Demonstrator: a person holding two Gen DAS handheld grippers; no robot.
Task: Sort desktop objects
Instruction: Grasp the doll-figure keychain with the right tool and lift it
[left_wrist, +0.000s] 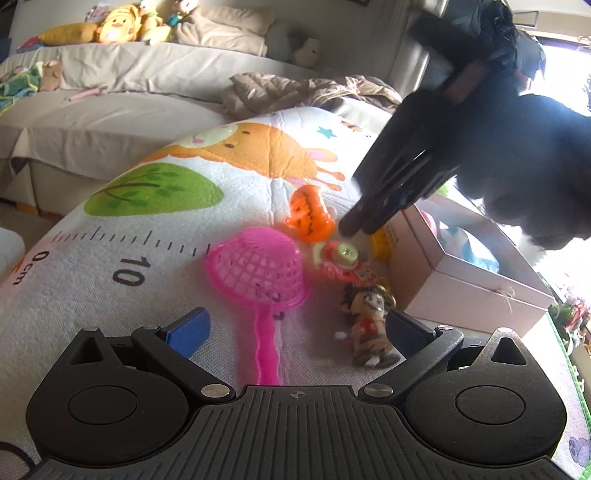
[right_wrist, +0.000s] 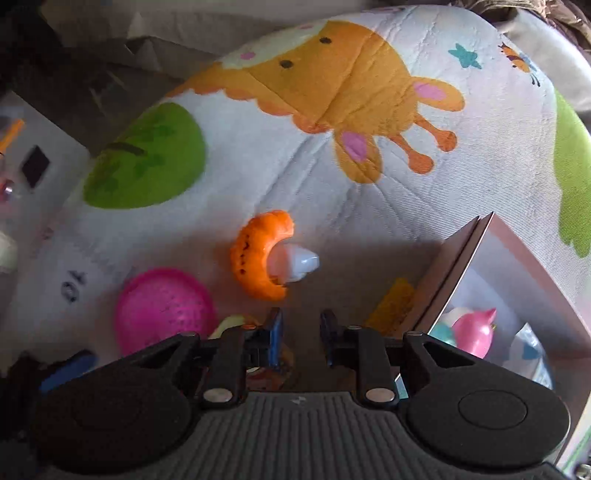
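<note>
Left gripper fingers wide apart, empty, pink net and doll between them. Right gripper fingers narrowly apart, nothing between them, just near of the orange pumpkin. Box edge close right; bare mat far side.

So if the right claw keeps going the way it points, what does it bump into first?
Probably the green-topped red toy lying on the mat: the right claw hangs just above it, beside the orange pumpkin. Depth is hard to judge, so it might clip the pumpkin instead.
</note>
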